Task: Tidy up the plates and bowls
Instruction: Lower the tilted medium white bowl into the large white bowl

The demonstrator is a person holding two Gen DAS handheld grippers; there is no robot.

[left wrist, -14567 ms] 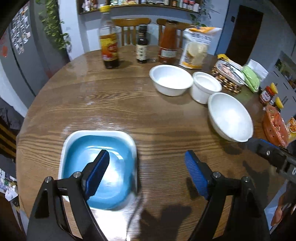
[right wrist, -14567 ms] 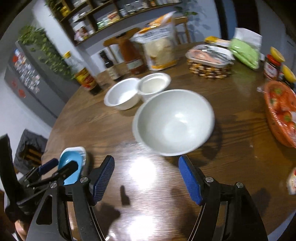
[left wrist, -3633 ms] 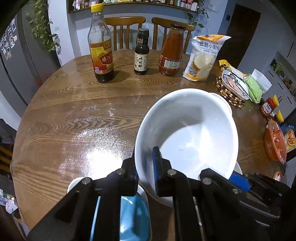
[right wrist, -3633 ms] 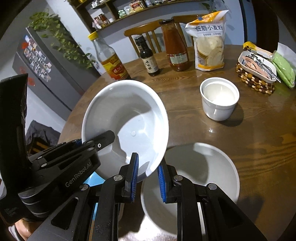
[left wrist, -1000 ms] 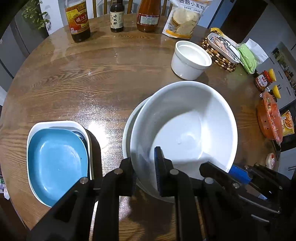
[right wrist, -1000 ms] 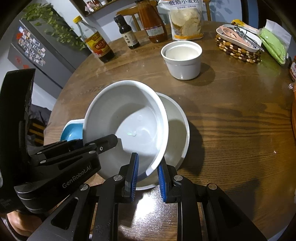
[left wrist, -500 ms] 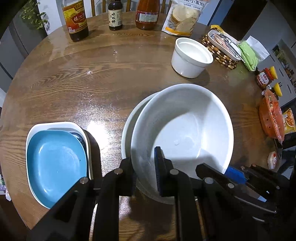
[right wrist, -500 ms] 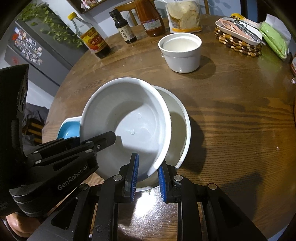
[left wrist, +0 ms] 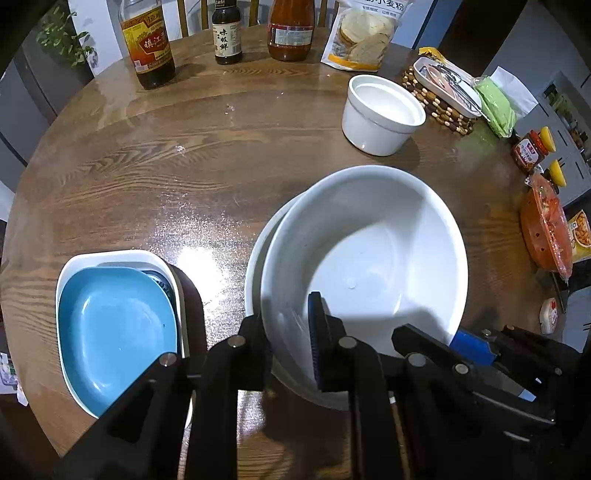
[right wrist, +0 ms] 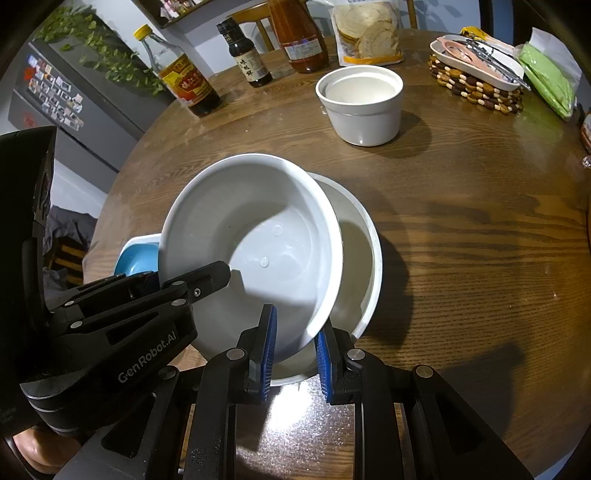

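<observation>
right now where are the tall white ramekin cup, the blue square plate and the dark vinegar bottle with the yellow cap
tall white ramekin cup (right wrist: 364, 118), right wrist view, outer side wall
blue square plate (left wrist: 114, 328), left wrist view, flat centre
dark vinegar bottle with the yellow cap (right wrist: 188, 86), right wrist view, label

The round wooden counter (left wrist: 155, 173) carries, along its far edge, a yellow-capped vinegar bottle (left wrist: 149, 48), a small dark sauce bottle (left wrist: 227, 35), a red sauce bottle (left wrist: 291, 33) and a bag of flour (left wrist: 360, 37). A white ramekin (left wrist: 380, 114) stands near a beaded trivet (left wrist: 439, 105). A large white bowl (right wrist: 364, 258) sits toward the near side, and just left of it a white square plate (left wrist: 122, 256) rests at the near-left edge. An orange packet (left wrist: 545, 229) lies at the right rim
</observation>
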